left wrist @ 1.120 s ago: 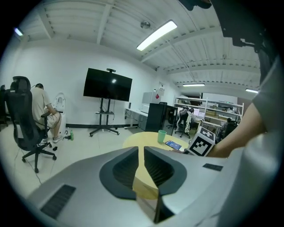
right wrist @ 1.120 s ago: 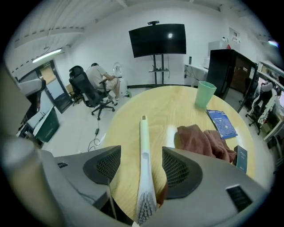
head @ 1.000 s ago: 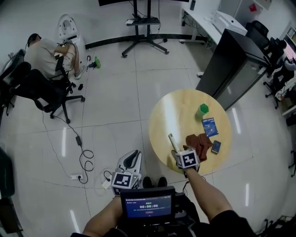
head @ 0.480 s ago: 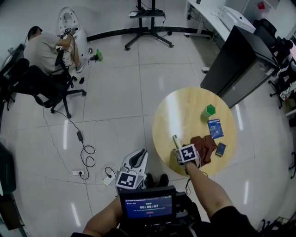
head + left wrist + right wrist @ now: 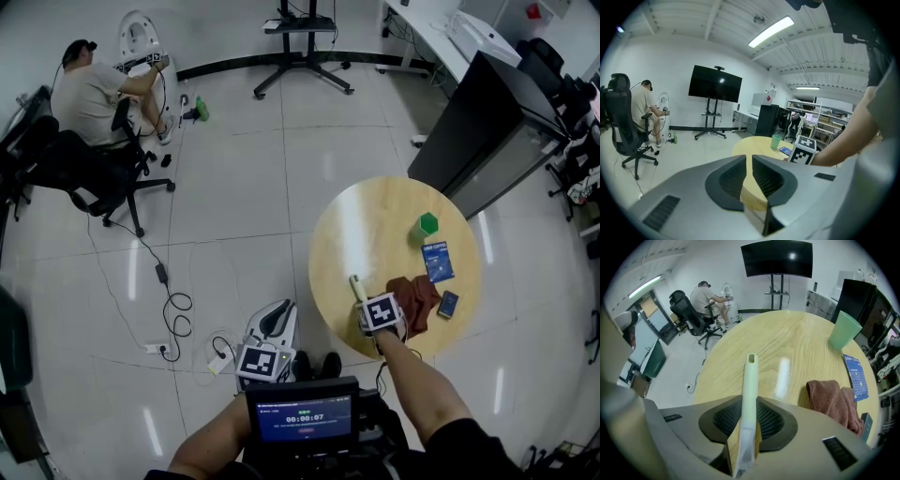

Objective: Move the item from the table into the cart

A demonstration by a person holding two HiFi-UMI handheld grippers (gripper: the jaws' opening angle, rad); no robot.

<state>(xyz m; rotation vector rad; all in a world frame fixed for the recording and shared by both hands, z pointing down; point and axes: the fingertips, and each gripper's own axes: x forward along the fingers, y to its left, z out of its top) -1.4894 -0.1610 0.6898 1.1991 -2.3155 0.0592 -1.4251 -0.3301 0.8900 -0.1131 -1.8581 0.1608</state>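
A pale green stick-like handle lies near the front left edge of the round wooden table. My right gripper points steeply down over it. Its jaws have just been closing, and the pads now press on the handle, which juts out past the right gripper. My left gripper hangs over the floor left of the table, apart from it. In the left gripper view the left gripper is shut with nothing between its pads.
On the table are a brown-red cloth, a green cup, a blue booklet and a small dark blue item. A black cabinet stands behind. Cables lie on the floor; a seated person is far left.
My right gripper came down over the pale green handle and its jaws closed on it. The left gripper moved a little toward the table.
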